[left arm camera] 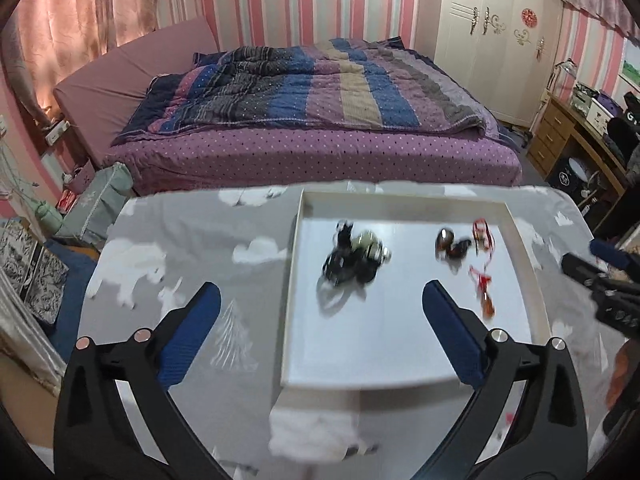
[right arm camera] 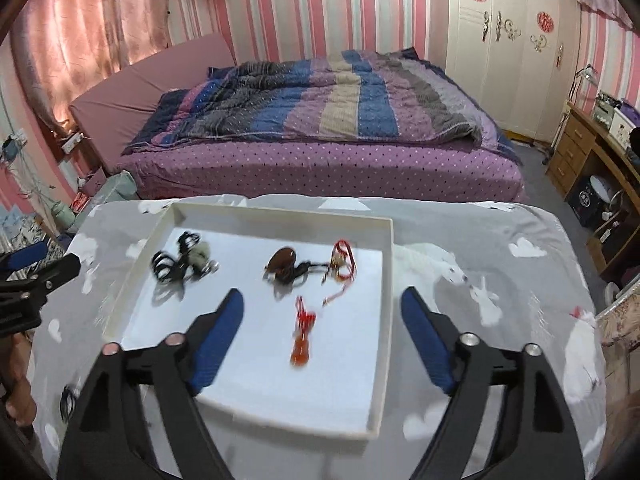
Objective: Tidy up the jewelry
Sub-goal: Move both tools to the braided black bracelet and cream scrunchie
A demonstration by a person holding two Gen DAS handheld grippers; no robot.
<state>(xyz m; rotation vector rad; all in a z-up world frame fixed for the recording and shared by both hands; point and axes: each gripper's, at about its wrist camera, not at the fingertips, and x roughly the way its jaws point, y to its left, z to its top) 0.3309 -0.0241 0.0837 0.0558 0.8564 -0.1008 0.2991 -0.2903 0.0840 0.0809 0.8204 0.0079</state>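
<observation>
Left wrist view: a bed [left arm camera: 320, 128] with a striped, dotted quilt [left arm camera: 320, 88] fills the far half of the room, backed by pink striped wallpaper, pink curtains [left arm camera: 80, 12] at left and a cream wardrobe [left arm camera: 496, 40] at right. In front lies a table draped in a grey tablecloth [left arm camera: 192, 240] printed with white polar bears and trees. On the cloth rests a shallow white tray [left arm camera: 294, 280], rectangular and raised at the rim. The left gripper [left arm camera: 320, 300] hovers above the tray's near left part, its blue-padded fingers spread wide and holding nothing; one finger hangs over the cloth, the other over the tray floor. The right gripper [left arm camera: 600, 264] enters at the right edge, beside the tray.

Inside the tray, all blurred by motion: a tangle of black cord with a pale green pendant [left arm camera: 354, 256] toward the left; a dark brown oval pendant [left arm camera: 450, 244] toward the right; a red cord necklace [left arm camera: 482, 236] just beside it; and an orange pendant on a red knotted cord [left arm camera: 485, 296] nearest the camera, apart from the others.

Right wrist view: the same tray [right arm camera: 386, 280] sits at centre-left on the tablecloth [right arm camera: 500, 248]. The right gripper [right arm camera: 322, 304] hangs over its near right part, fingers wide apart and empty, straddling the right rim. The orange pendant [right arm camera: 302, 340] lies on the tray floor between the two fingers. The left gripper [right arm camera: 36, 264] shows at the left edge.
</observation>
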